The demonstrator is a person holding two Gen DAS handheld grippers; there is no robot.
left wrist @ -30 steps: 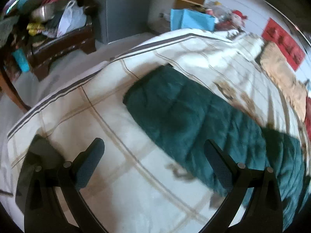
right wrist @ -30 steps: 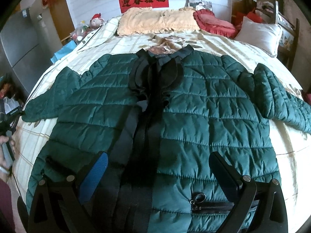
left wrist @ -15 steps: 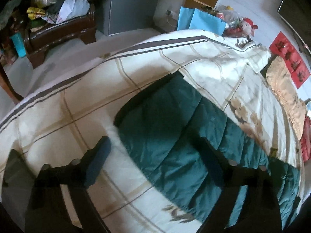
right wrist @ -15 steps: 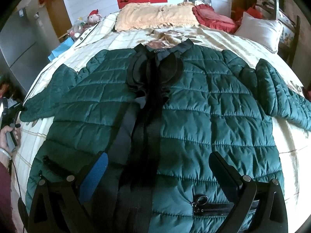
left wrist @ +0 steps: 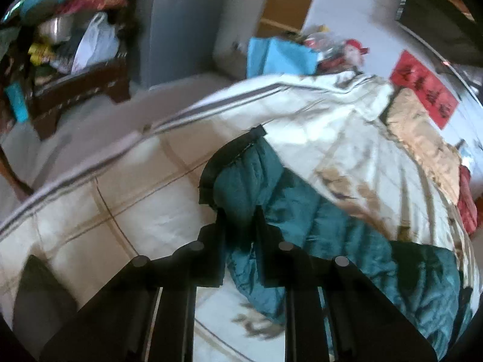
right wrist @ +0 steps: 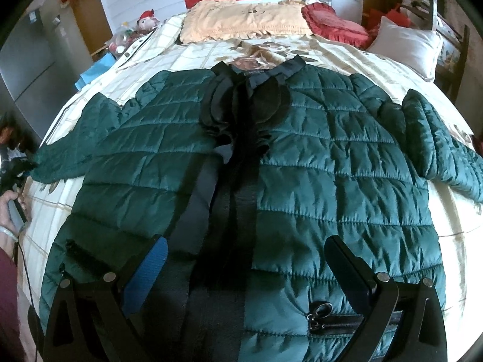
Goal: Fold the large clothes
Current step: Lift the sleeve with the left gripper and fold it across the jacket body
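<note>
Quilted dark-green puffer jacket (right wrist: pixel 317 163): spread front-up on cream checked bedspread (left wrist: pixel 126 211) | left gripper (left wrist: pixel 238 211): jaws just closed, clamping the jacket's left sleeve (left wrist: pixel 241 181) near its black cuff, sleeve bunched | right gripper (right wrist: pixel 244 259): jaws spread, empty, above jacket hem.

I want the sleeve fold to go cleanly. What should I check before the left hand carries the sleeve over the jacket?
1. Left gripper shut on the sleeve; its jaws have just closed, with fabric pinched between them: ok.
2. Cuff off the bedspread: ok, bunched and raised.
3. Jacket body flat, front up: ok.
4. Right gripper open above the hem, holding nothing: ok.
5. Other sleeve out of the way: ok, lying off to the side.
6. Grip deep enough not to slip: cannot tell.
</note>
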